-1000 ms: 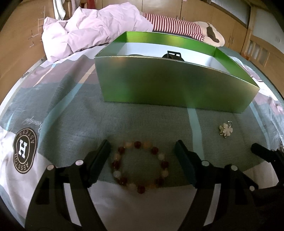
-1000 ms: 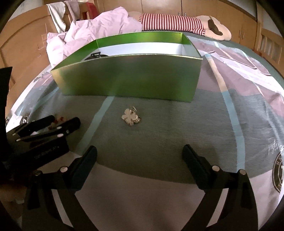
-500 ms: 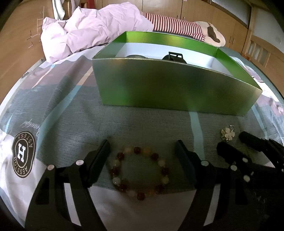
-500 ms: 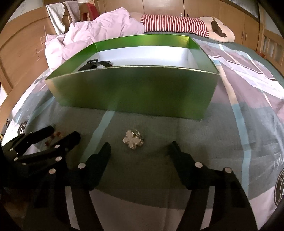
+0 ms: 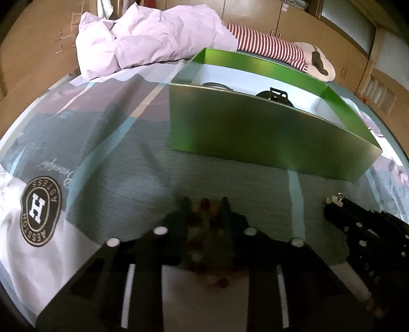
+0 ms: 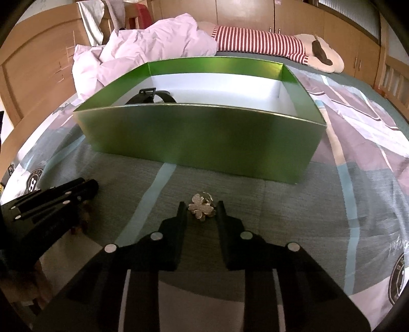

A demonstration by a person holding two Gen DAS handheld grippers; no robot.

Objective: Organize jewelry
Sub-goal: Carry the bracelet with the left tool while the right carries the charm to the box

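Note:
A bead bracelet (image 5: 204, 204) of dark red and pale beads lies squeezed between the fingers of my left gripper (image 5: 204, 201), which is shut on it on the bedspread. My right gripper (image 6: 200, 206) is shut on a small silver clover-shaped trinket (image 6: 200, 209), which also shows at the right in the left wrist view (image 5: 334, 198). An open green box (image 5: 268, 138) with a white inside stands just beyond both; it shows in the right wrist view (image 6: 204, 138) too. A black strap (image 6: 150, 95) lies inside it.
The patterned bedspread (image 5: 102, 153) carries a round logo patch (image 5: 41, 214). A crumpled pink duvet (image 5: 153, 38) and a striped soft toy (image 6: 260, 42) lie behind the box. Wooden cupboards (image 6: 332, 20) stand at the back.
Both grippers have closed: the left onto the bead bracelet, which is now bunched up, and the right onto the clover trinket. Both moved slightly forward.

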